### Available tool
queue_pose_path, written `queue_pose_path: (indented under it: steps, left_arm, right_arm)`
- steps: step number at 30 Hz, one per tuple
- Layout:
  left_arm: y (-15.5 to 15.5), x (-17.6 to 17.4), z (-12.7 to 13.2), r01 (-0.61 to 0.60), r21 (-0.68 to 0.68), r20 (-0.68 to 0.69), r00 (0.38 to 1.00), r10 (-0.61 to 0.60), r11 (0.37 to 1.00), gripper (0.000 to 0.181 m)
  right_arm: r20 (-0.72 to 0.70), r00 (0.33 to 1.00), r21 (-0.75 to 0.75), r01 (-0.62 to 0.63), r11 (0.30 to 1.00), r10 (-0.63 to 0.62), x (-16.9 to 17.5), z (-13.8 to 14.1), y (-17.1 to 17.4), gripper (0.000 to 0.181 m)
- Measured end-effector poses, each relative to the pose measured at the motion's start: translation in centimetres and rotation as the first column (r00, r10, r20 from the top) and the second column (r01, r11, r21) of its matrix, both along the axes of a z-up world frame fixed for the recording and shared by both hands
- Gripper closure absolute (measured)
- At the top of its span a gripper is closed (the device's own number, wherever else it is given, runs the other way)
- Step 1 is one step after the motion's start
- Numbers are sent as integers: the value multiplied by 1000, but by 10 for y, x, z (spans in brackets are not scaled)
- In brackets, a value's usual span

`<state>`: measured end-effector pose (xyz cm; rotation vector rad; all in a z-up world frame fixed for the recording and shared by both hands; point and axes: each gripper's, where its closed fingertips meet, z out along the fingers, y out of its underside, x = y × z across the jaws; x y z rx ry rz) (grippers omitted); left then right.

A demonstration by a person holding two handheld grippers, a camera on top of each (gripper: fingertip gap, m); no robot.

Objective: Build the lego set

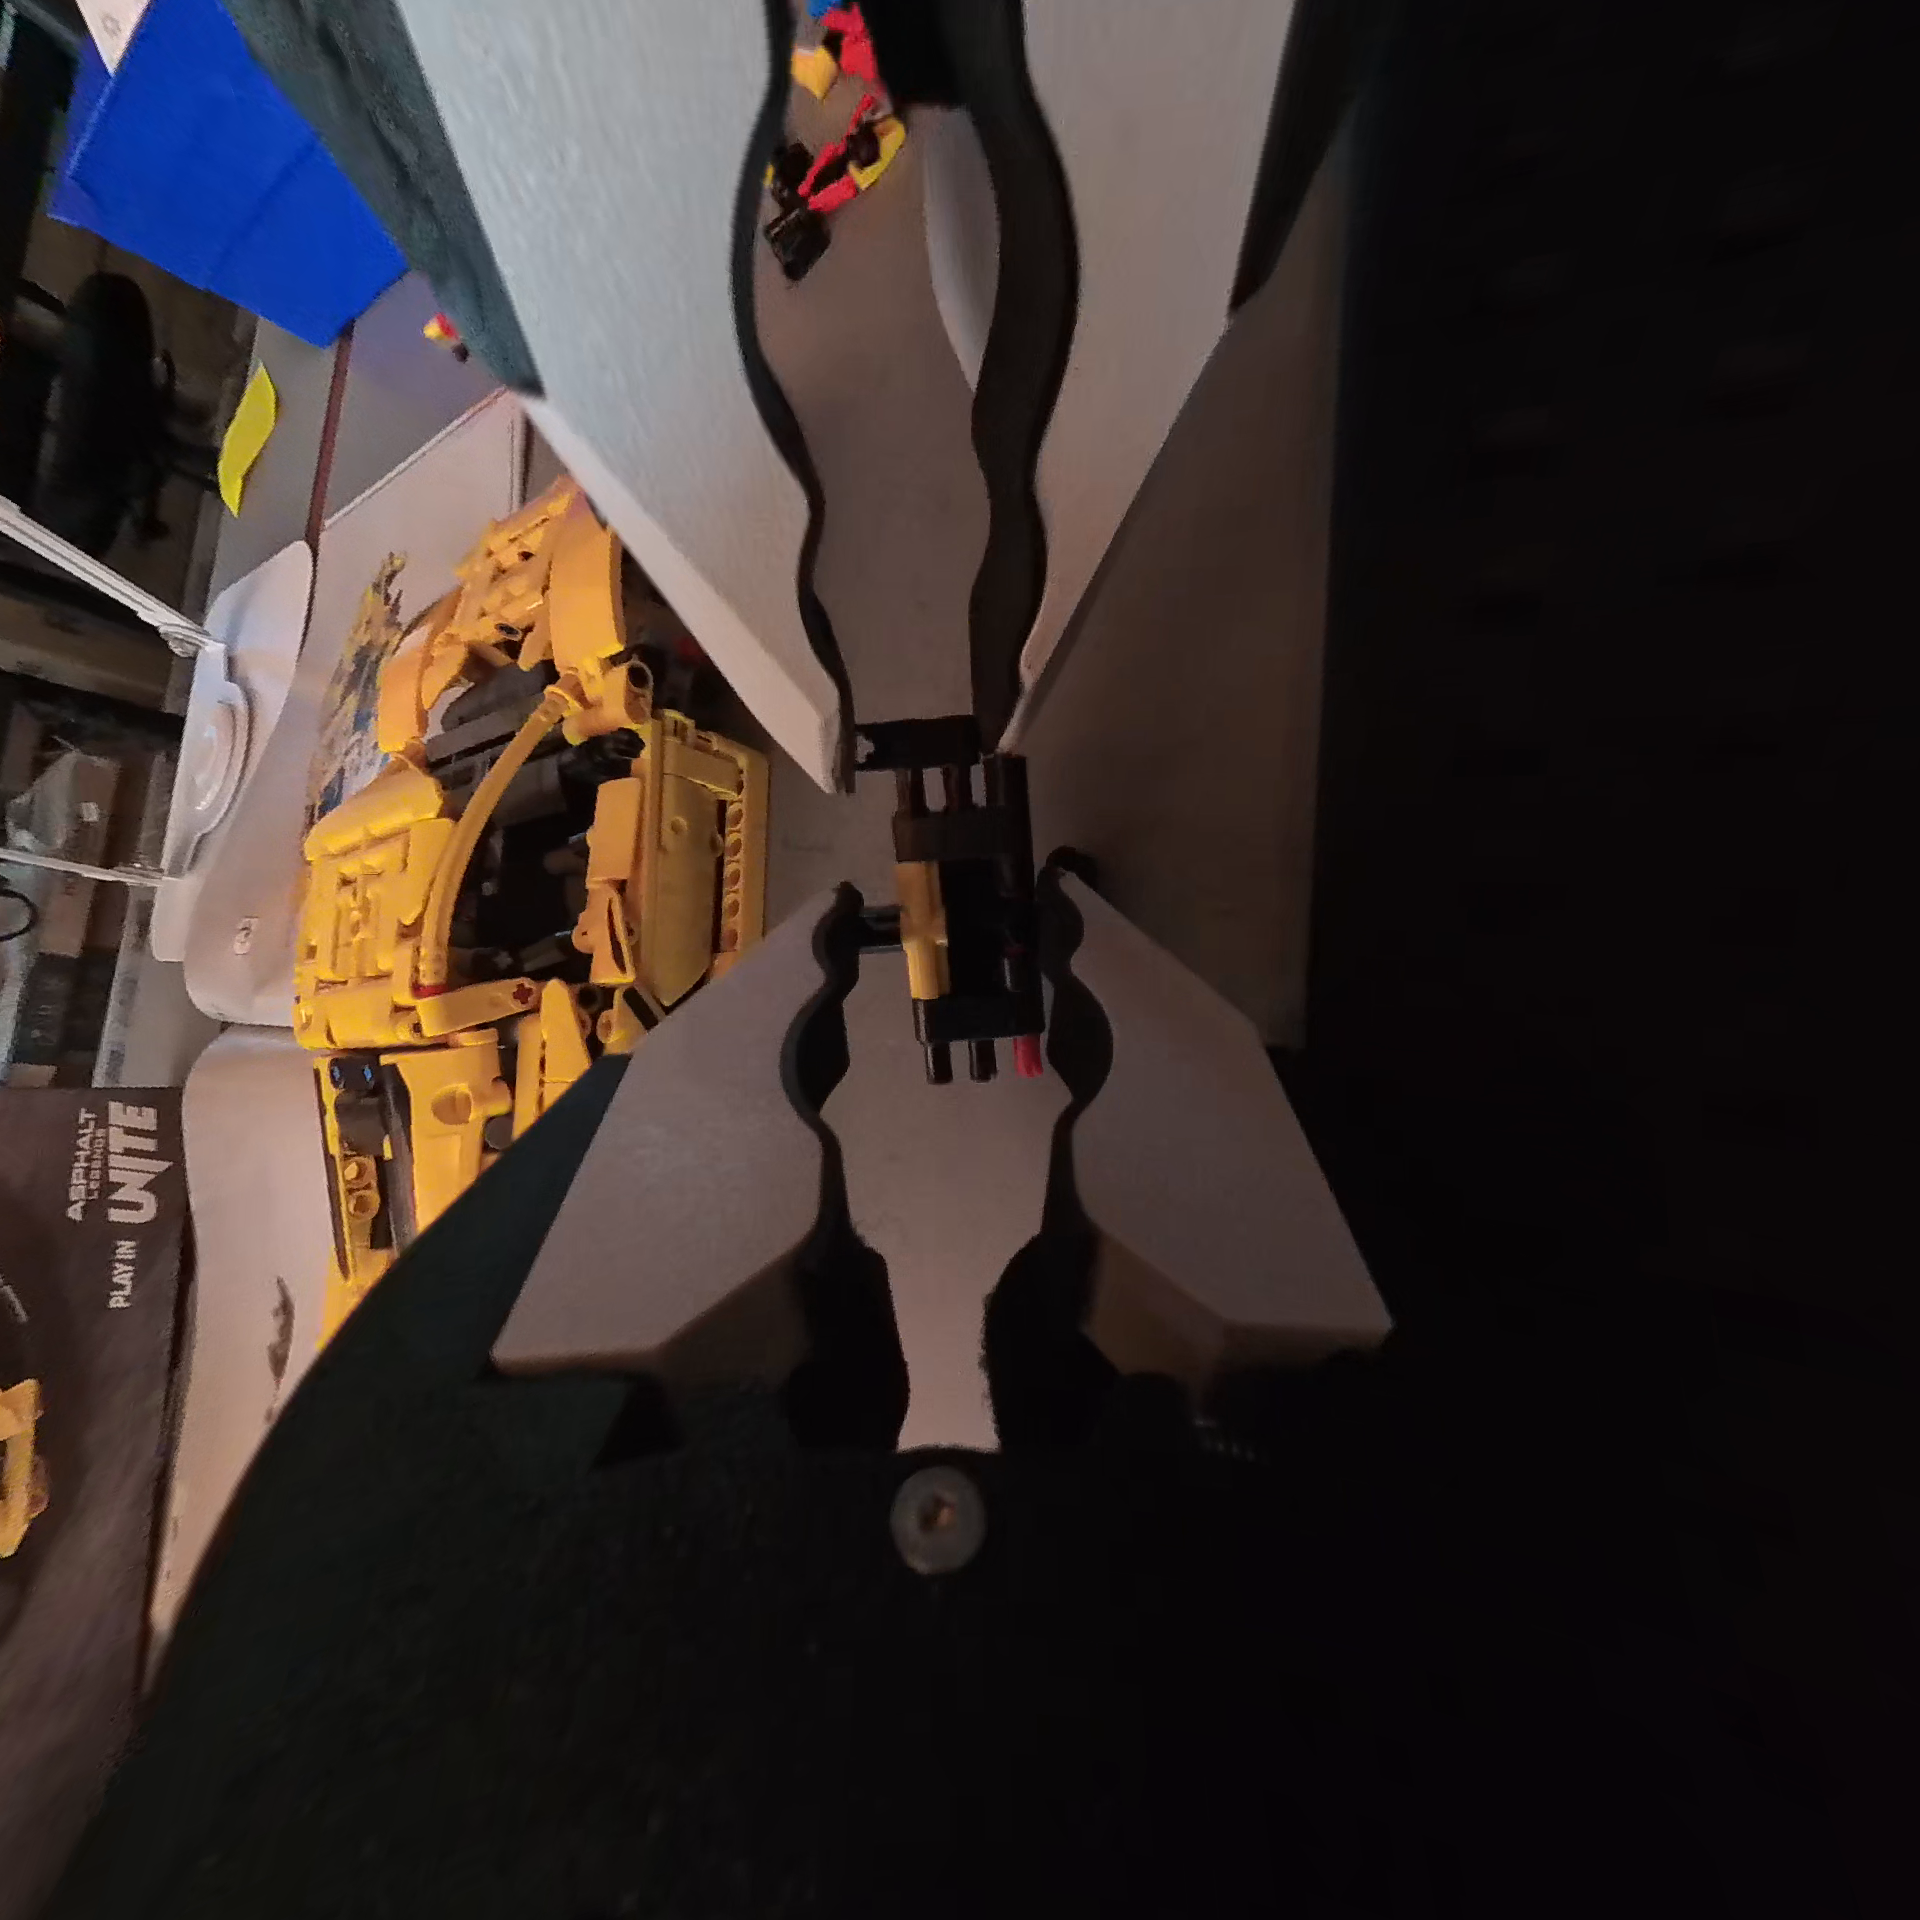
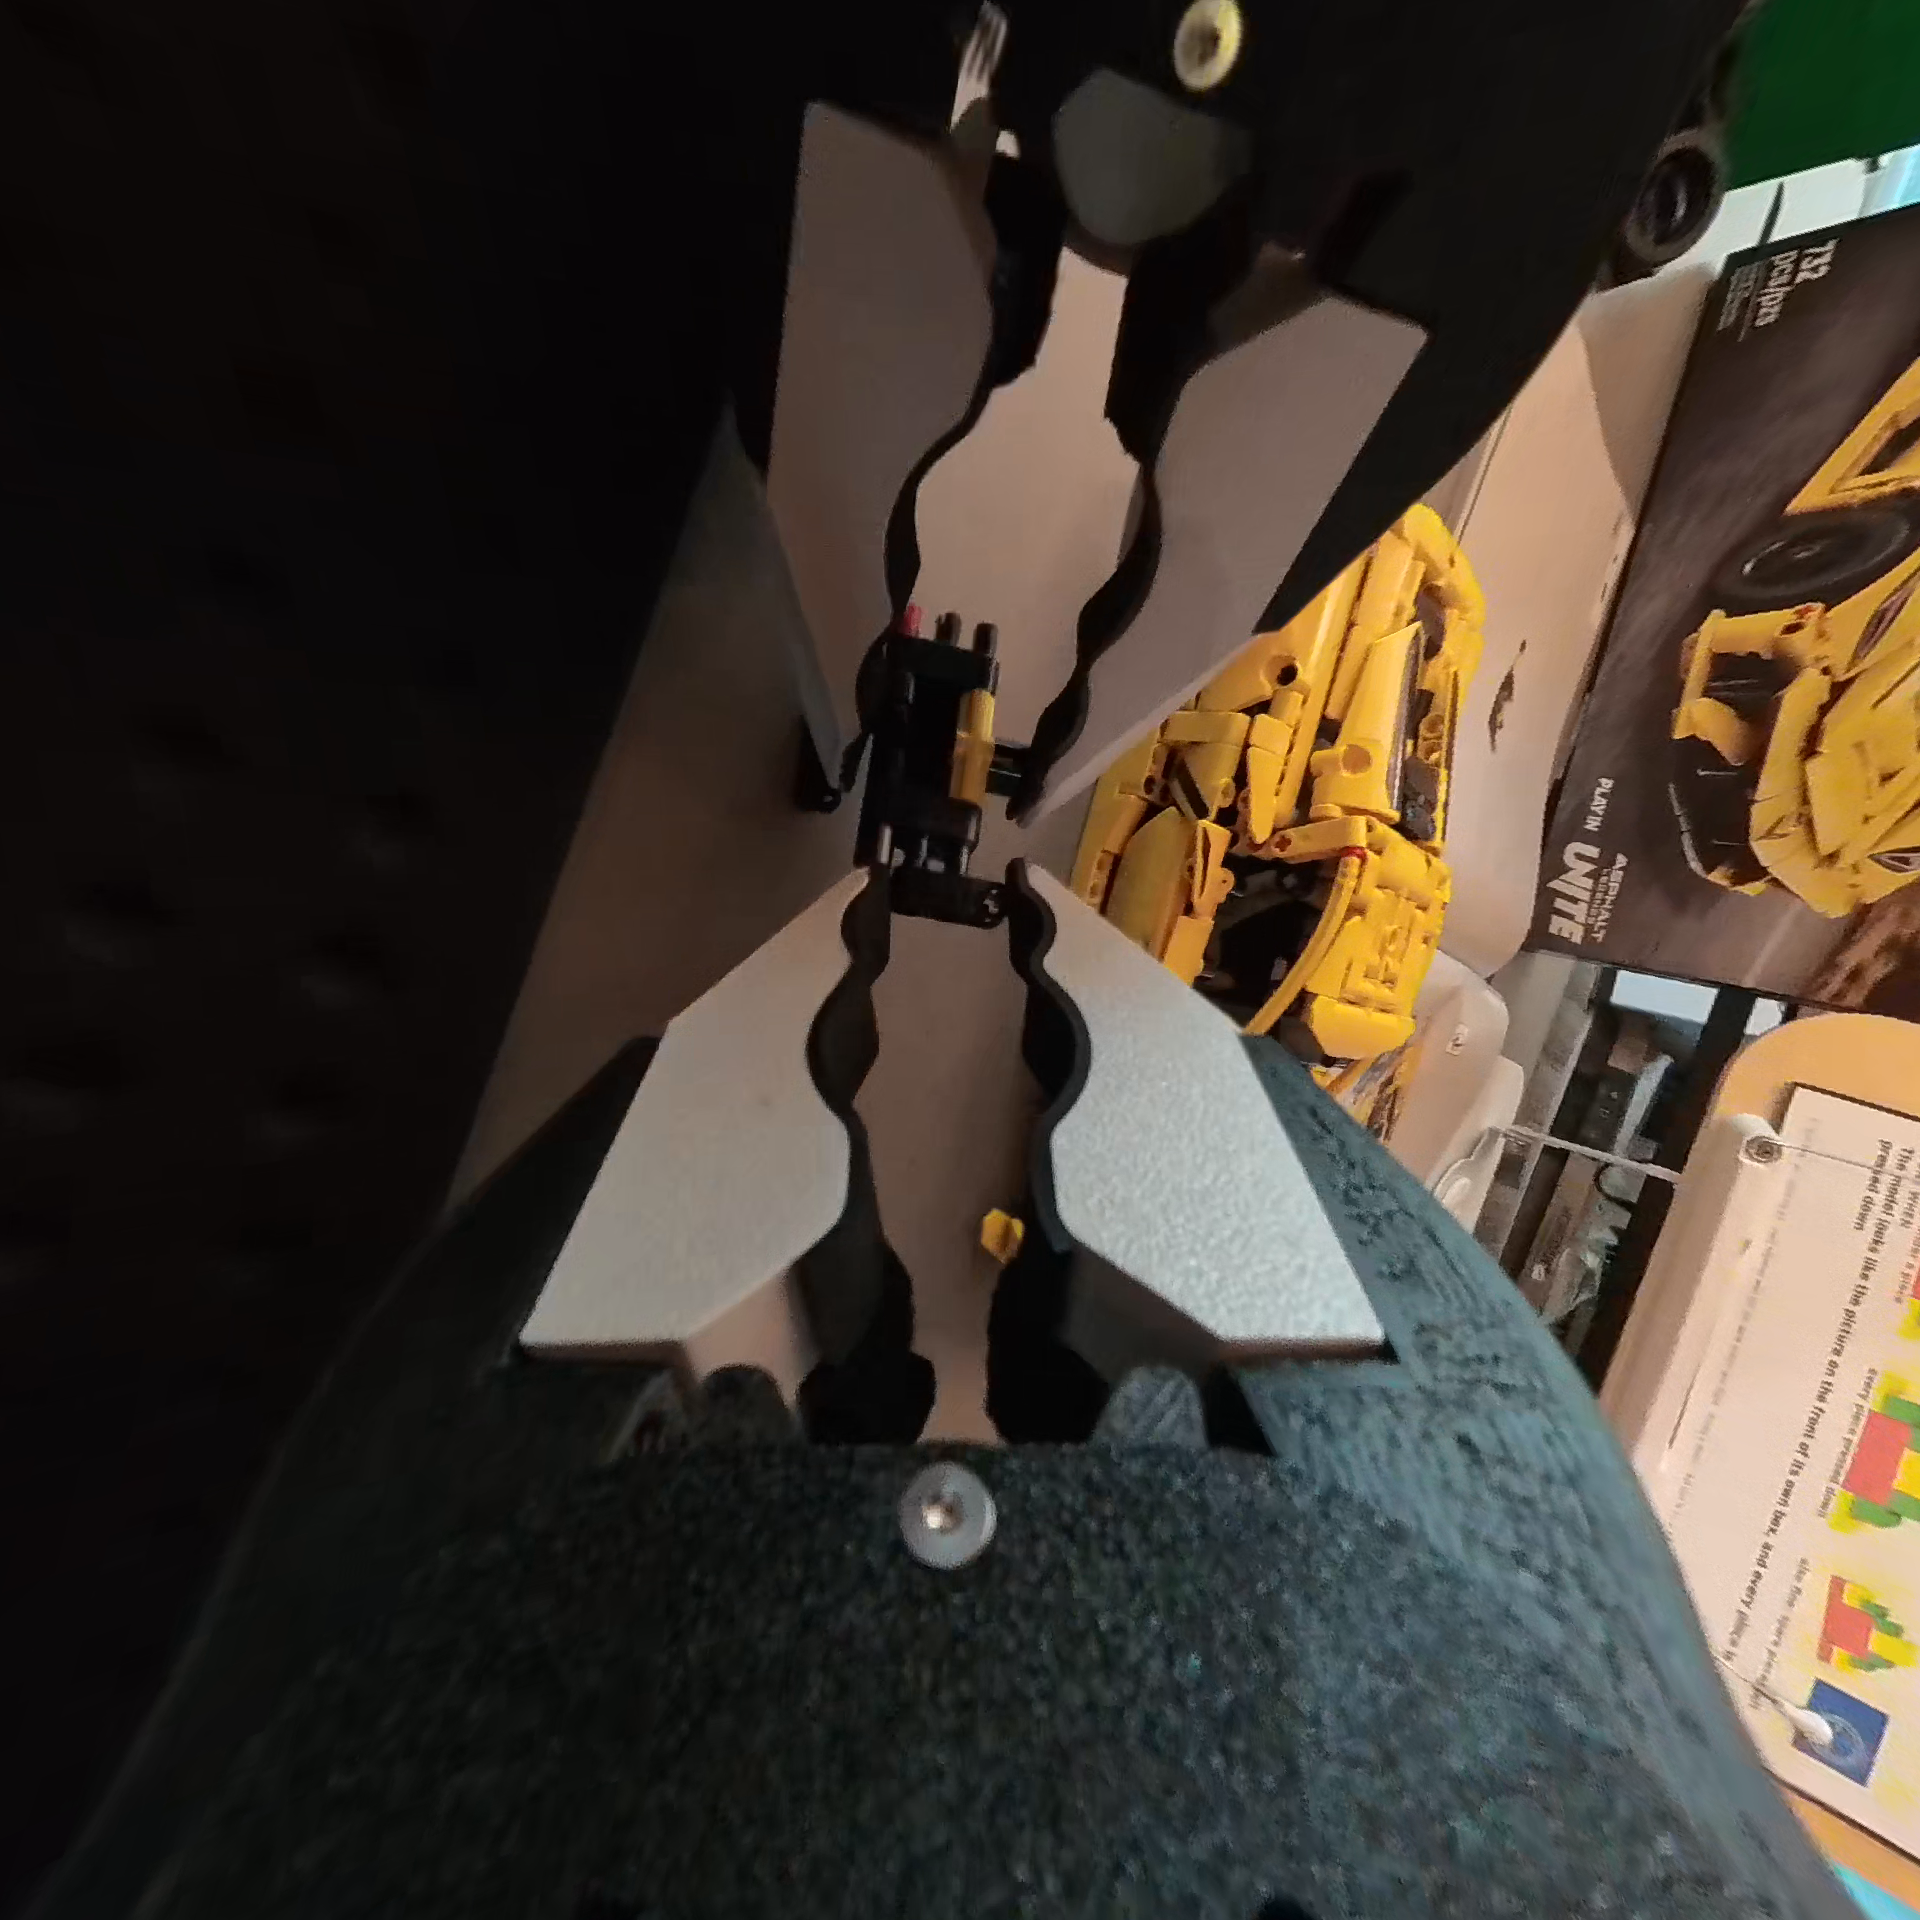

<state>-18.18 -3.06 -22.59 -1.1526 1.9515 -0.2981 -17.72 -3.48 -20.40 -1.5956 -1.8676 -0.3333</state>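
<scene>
Left gripper and right gripper both clamp small black-yellow lego subassembly; yellow lego car and set box beside, partly screened by fingers.

White table bears yellow car, box (dark).

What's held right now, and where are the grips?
Both grip one small black-and-yellow sub-assembly: left gripper across its yellow-and-black body, right gripper on the black end piece.

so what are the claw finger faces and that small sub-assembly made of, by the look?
Finger faces: pale grey, matte, grainy, probably printed plastic; the wavy black edging looks rubbery. Small sub-assembly: smooth, glossy moulded plastic, black and yellow with a red pin end, held between both claws.
</scene>
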Motion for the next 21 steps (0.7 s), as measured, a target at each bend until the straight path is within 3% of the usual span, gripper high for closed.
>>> queue_pose_path:
  steps: [1, 2, 4, 5, 8, 10, 13, 17, 21]
  left_arm:
    - [-1, 1, 3, 5, -1, 15, 1000, -5, 1000, 147]
    - [-4, 2, 7, 12, -21, 31, 999, -11, 1000, 147]
    - [-1, 2, 7, -4, -33, 42, 999, 5, 999, 147]
    - [6, 0, 2, -27, -2, 25, 999, 27, 1000, 147]
    - [7, -2, -1, -24, -1, 12, 1000, 24, 1000, 147]
    - [7, -2, 2, -25, -42, 25, 999, 26, 999, 147]
    - [4, -1, 6, -15, -74, 47, 999, 19, 997, 146]
    - [3, 0, 14, -13, -121, 91, 996, 24, 993, 146]
    - [4, 0, 16, -17, -152, 104, 994, 33, 988, 146]
  right_arm:
    - [-1, 1000, -19, -5, 1000, 5, 0, -2, -1, 164]
    - [-38, 999, -30, -38, 999, 37, -6, -2, -5, 181]
    - [-30, 998, 32, -62, 998, 63, -5, -2, -2, 181]
    - [-107, 992, 86, -63, 994, 72, -8, 6, 2, 181]
    - [-286, 956, -27, 59, 998, -65, 10, 15, 3, 181]
    - [-408, 891, -209, 120, 971, -197, 20, 18, -5, 181]
    - [-598, 723, -381, 124, 916, -346, 32, 31, -17, 181]
    - [-664, 580, -434, 216, 875, -473, 60, 29, -16, 176]
    - [-675, 495, -455, 304, 837, -547, 77, 22, -16, 170]
